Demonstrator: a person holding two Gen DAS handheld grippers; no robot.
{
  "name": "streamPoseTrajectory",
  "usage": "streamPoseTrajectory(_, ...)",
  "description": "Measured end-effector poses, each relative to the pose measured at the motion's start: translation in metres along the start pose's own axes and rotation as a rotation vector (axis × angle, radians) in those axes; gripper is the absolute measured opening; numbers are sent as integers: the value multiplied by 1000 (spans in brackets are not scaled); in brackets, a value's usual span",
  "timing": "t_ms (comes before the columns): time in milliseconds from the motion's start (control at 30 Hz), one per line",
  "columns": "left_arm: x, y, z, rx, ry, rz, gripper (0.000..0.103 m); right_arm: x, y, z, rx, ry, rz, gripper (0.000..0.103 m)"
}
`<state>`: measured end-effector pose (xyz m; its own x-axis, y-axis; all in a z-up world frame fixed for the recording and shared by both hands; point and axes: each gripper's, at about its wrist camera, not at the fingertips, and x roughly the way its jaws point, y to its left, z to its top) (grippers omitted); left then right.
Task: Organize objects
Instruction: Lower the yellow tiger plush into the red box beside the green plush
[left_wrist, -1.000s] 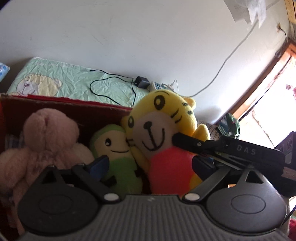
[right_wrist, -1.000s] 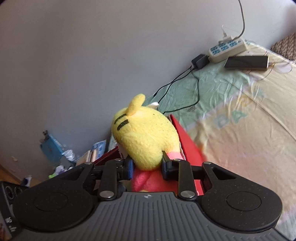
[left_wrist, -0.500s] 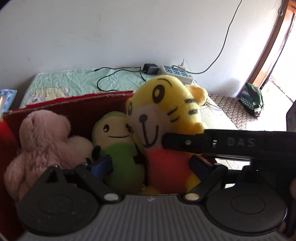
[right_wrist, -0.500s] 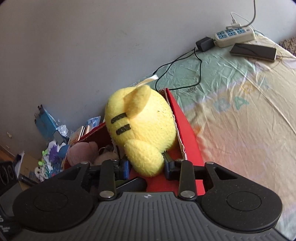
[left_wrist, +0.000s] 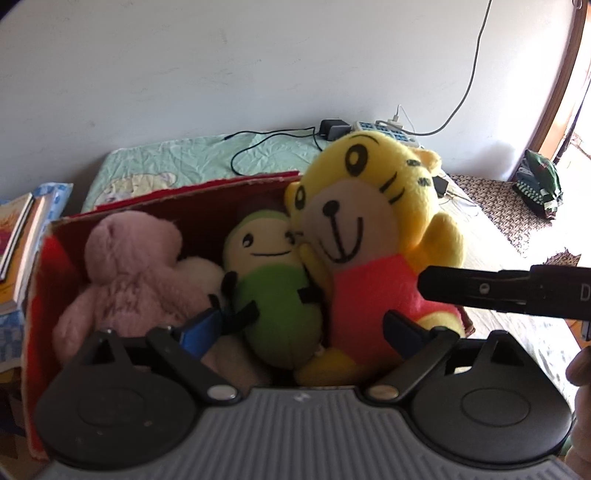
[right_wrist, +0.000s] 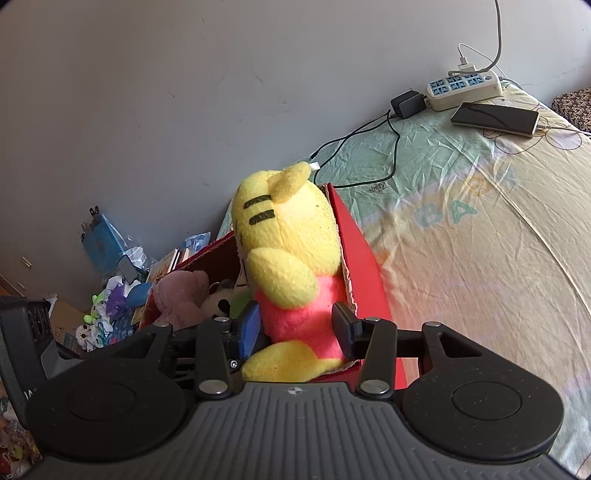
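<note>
Released now, the yellow tiger plush (right_wrist: 291, 254) in its pink shirt sits upright at the red box's (right_wrist: 364, 258) end; the right gripper (right_wrist: 297, 328) has just been opening, jaws flanking without pressing. Left gripper (left_wrist: 304, 326) gapes wide, empty, angled down over the box.

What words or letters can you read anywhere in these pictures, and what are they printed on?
"BABY": large pale letters on the green and cream bed sheet.
"D": one white letter on the black arm of the right gripper, cut off at the picture's edge.
Small dark mark on the sheet near the black cable: too small to read.
Book covers beside the red cardboard box: blurred, unreadable.
</note>
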<state>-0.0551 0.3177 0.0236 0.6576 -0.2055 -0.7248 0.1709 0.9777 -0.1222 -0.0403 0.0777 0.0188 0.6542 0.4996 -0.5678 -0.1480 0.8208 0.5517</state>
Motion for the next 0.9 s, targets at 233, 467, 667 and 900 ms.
streamPoseTrajectory(233,-7,-14,-1,1,49,111,97,-5,13,-7,-118,-6,-66,46)
streamPoseTrajectory(467,-17,-25,-5,-44,68,240,99,-6,9,-7,-134,16,-41,46)
streamPoseTrajectory(667,-27,-32,-9,-104,70,331,99,-16,6,-5,-167,34,-7,46)
streamPoseTrajectory(900,-36,-49,-18,-163,56,434,99,-25,-2,-8,-202,67,33,46)
